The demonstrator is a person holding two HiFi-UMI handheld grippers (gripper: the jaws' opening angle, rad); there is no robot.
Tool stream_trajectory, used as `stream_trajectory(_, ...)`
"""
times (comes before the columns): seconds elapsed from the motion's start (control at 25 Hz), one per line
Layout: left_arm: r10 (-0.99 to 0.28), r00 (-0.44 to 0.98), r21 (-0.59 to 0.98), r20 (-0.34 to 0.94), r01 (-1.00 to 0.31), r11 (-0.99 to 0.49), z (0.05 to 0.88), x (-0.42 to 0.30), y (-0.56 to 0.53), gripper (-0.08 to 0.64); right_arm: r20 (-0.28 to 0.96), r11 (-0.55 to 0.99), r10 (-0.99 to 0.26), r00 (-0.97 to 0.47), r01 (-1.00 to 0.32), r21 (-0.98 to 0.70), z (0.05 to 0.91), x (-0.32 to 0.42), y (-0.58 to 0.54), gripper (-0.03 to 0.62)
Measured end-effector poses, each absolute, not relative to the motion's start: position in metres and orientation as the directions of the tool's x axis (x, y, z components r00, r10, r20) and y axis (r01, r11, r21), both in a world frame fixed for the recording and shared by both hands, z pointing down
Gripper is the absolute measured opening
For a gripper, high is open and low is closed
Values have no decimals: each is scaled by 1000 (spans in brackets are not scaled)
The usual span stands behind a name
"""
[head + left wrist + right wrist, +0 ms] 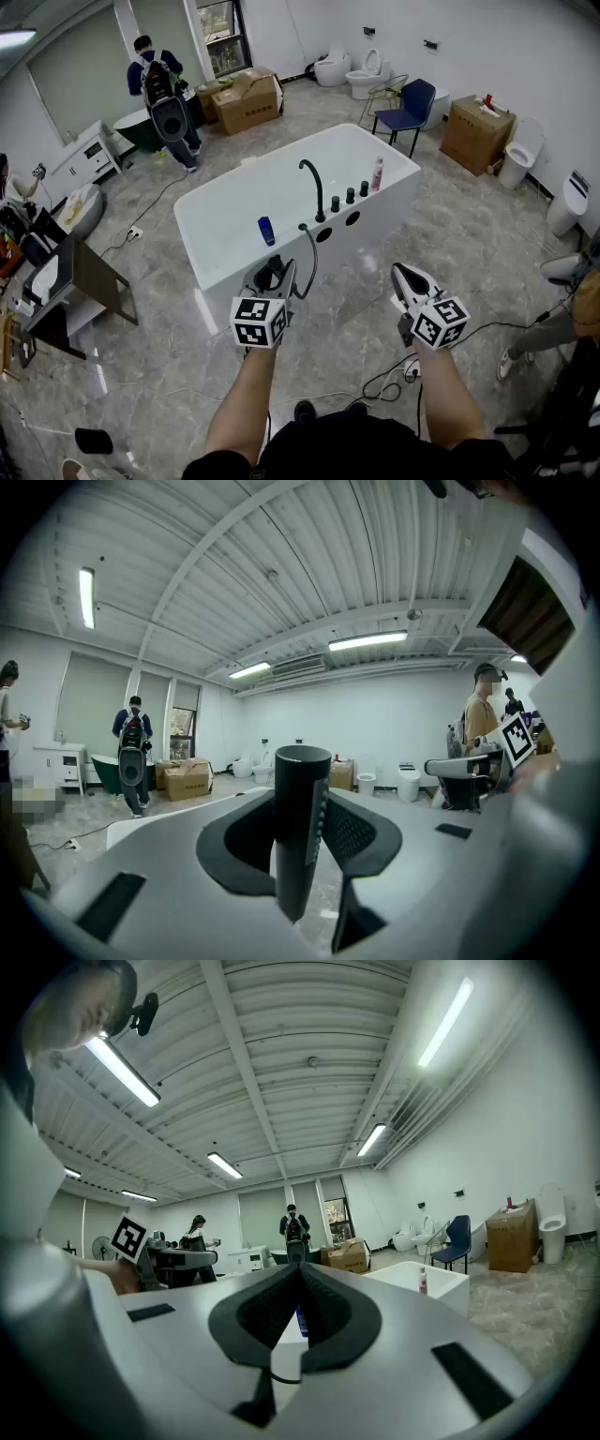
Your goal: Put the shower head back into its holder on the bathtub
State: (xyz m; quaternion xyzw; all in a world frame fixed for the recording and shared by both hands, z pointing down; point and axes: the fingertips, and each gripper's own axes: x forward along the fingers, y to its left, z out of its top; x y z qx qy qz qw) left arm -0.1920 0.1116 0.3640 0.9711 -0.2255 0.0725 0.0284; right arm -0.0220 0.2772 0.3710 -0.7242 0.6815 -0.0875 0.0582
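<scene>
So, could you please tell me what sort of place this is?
Probably a bathroom-fixture showroom or workshop: a white freestanding bathtub stands mid-floor, white ceramic toilets sit along the wall, and brown cardboard boxes stand nearby.

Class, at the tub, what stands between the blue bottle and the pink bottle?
In the head view: a black faucet and three black knobs, in a row.

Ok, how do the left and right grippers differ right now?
The left gripper is shut on the black shower head; the right gripper is shut on nothing. A hose runs from the left gripper to the bathtub; none reaches the right. Both are short of the tub, facing it.
</scene>
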Motion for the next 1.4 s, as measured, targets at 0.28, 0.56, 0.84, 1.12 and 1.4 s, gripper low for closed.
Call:
stream_trajectory(0.28, -442, 884, 10, 152, -448, -894, 358, -180, 118, 141, 31, -54, -998, 49, -976, -210, 368, -8, 282, 14)
stream_trajectory(0.56, -461, 876, 0, 144, -465, -885, 355, -167, 134, 141, 13, -24, -1000, 22, -984, -177, 366, 1, 298, 14)
stream_trajectory(0.84, -488, 862, 29, 135, -496, -868, 361, -160, 161, 141, 32, 2, -999, -7, -990, -138, 363, 13, 327, 17)
stream_trajectory(1.12, -487, 860, 22, 154, -496, -868, 368, -155, 174, 141, 46, 38, -998, -48, -981, -190, 370, 9, 333, 17)
stream_trajectory(1.4, -484, 861, 34, 153, -494, -869, 369, -144, 166, 141, 48, 47, -997, -58, -976, -214, 370, 18, 328, 17)
